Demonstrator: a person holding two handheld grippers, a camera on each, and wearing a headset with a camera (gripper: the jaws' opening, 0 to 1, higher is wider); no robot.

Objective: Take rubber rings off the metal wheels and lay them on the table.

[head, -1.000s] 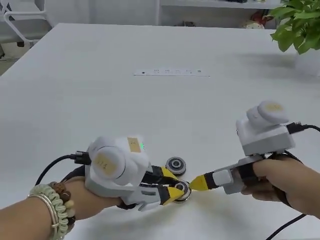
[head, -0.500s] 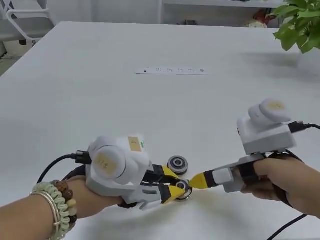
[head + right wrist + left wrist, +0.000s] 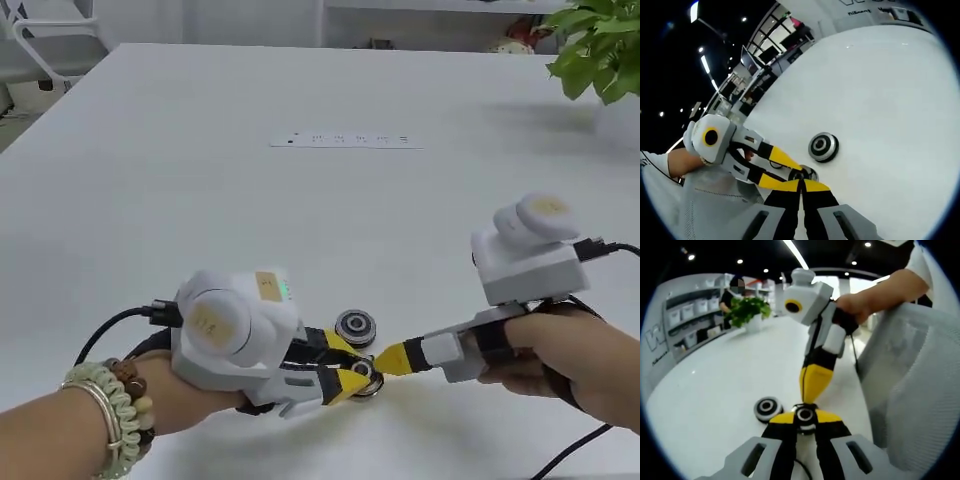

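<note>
Left gripper view: the left gripper (image 3: 805,418) has its two black, yellow-tipped jaws clamped on a small round metal wheel (image 3: 805,414), one tip on each side. The wheel has a dark outer band around a bright hub. Whether it rests on the table or is held just above it cannot be determined.

The right gripper (image 3: 809,394) comes in from the top of this view. Its yellow tips point at the rim of the clamped wheel and touch it.

Right gripper view: this gripper's own jaws are pressed together with no gap between the yellow tips, which meet the near edge of the clamped wheel. Whether any rubber is caught between the tips cannot be determined.

Head view:
- A second metal wheel (image 3: 355,326), fitted with a black rubber ring (image 3: 344,321), lies flat on the white table (image 3: 300,230). It is just beside the clamped wheel, on the side away from the person, and apart from both grippers.
- The left hand (image 3: 160,398) grips the left gripper body, with green and brown bead bracelets (image 3: 110,410) at the wrist.
- The right hand (image 3: 570,362) holds the right gripper from the right.
- A black cable (image 3: 110,330) runs from the left gripper.
- A flat white strip with small markings (image 3: 345,142) lies near the middle of the table, well apart from the work.
- A green leafy plant (image 3: 600,50) stands at the far right.
</note>
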